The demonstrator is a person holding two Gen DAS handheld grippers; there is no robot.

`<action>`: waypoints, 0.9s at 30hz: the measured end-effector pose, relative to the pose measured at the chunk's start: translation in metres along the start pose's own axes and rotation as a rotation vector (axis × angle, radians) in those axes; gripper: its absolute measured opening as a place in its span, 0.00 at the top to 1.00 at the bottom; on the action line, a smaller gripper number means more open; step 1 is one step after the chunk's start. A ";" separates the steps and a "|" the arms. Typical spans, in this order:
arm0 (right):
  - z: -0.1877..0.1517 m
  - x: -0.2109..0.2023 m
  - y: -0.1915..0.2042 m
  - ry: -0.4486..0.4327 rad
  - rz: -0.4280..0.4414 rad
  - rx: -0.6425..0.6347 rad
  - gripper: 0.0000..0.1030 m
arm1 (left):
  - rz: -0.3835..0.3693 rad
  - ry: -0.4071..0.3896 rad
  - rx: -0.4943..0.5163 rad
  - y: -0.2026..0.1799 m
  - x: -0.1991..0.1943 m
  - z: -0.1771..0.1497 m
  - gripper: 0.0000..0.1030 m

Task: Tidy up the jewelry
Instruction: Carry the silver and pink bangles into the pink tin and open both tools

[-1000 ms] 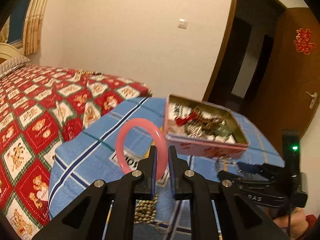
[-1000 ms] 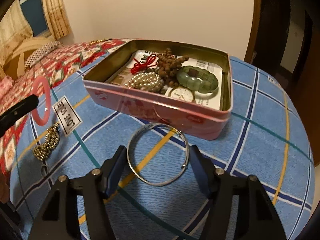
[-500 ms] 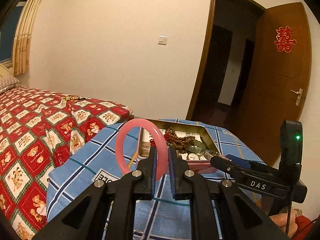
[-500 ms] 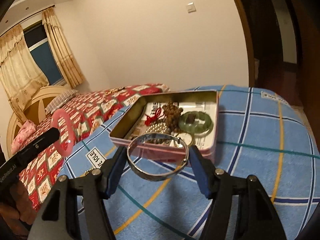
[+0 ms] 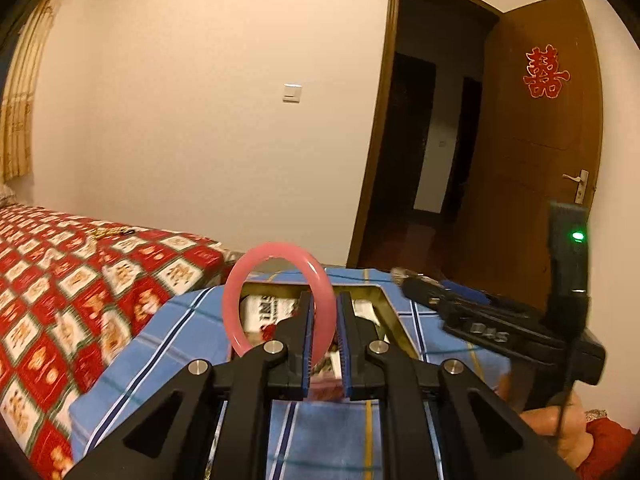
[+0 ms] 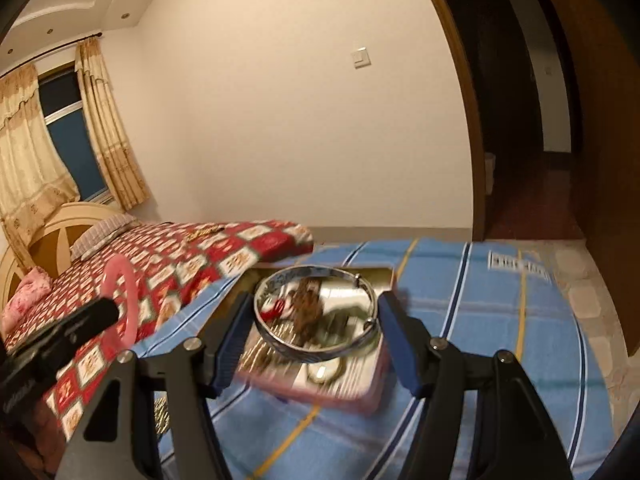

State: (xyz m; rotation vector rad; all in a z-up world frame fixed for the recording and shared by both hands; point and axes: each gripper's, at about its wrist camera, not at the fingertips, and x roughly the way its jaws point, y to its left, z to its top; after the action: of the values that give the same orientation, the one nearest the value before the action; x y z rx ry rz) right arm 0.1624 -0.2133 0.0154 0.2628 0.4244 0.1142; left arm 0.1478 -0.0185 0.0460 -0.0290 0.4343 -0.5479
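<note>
A pink tin [image 6: 320, 380], open, sits on the blue checked cloth [image 6: 500, 320] and holds brown beads [image 6: 306, 308], a red knot and other blurred pieces over printed paper. The left gripper [image 5: 324, 320] pinches one smooth pink bangle [image 5: 276, 300] upright, above the tin's near edge. The right gripper [image 6: 314, 320] clamps one thin silver bangle [image 6: 316, 312] flat between half-spread fingers, over the tin.

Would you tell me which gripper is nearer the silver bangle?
Right. The right gripper holds the silver bangle between its fingers; the left gripper is off to its left, clamping the pink bangle.
</note>
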 end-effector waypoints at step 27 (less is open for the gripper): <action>-0.007 0.084 -0.014 0.080 0.013 -0.040 0.10 | 0.107 0.284 -0.064 0.020 0.133 -0.027 0.34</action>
State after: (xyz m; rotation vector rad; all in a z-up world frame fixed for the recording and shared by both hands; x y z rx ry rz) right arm 0.2362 -0.2115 -0.0277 0.2225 0.4990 0.1457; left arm 0.2485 -0.0671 -0.0335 0.0106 0.7264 -0.4338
